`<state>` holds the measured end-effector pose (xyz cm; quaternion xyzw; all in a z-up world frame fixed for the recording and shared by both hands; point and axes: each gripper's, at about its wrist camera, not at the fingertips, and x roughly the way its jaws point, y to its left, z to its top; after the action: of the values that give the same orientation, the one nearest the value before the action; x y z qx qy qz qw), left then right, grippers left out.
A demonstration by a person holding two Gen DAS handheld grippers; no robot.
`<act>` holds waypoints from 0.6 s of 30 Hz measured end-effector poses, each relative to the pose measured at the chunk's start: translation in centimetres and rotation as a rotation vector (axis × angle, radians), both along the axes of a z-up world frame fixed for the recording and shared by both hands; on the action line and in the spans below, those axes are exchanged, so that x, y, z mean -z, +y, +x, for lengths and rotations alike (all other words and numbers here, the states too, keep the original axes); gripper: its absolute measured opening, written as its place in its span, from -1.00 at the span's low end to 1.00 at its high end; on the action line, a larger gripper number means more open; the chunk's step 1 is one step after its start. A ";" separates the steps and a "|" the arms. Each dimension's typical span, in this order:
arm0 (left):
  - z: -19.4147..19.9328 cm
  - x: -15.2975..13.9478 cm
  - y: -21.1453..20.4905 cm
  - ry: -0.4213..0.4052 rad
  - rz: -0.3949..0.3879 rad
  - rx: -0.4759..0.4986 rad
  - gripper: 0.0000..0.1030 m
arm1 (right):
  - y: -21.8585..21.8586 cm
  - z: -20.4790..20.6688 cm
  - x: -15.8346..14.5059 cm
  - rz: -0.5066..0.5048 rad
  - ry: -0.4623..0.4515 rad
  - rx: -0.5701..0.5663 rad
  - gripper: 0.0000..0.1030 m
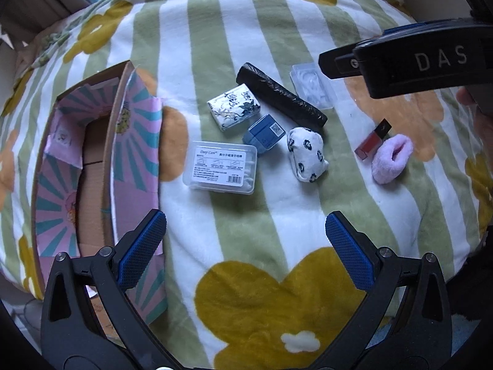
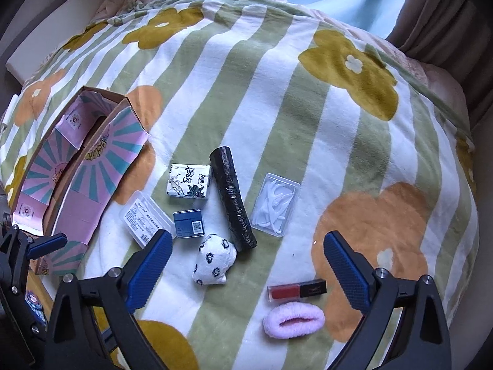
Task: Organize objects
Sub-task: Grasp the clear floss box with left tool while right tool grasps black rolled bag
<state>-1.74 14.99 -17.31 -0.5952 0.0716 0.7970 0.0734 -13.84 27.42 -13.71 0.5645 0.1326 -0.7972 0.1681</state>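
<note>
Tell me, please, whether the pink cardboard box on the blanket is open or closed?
Open. The pink cardboard box has its flaps folded outward, showing its bare brown interior; no item visibly lies inside.

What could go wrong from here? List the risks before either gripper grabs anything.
1. The small blue box, patterned sock and black roll lie crowded together; a wide-open right gripper might nudge or catch a neighbour.
2. The soft blanket gives, so the flat clear case may be hard to pinch.
3. The open cardboard box could tip on bedding.
</note>
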 end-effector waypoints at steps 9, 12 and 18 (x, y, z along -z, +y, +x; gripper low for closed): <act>-3.5 5.6 -0.4 -0.033 -0.049 -0.084 0.99 | -1.3 -3.9 5.9 -0.011 -0.058 -0.142 0.74; -4.8 7.0 -0.7 -0.038 -0.065 -0.094 0.99 | -1.9 -4.7 7.6 -0.002 -0.086 -0.173 0.59; -6.6 8.8 -1.2 -0.054 -0.072 -0.108 0.99 | -3.3 -5.5 10.1 0.019 -0.113 -0.271 0.52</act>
<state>-8.33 13.83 -26.15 -0.6217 0.0662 0.7803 0.0107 -19.37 24.16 -23.81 0.5871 0.2055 -0.7327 0.2760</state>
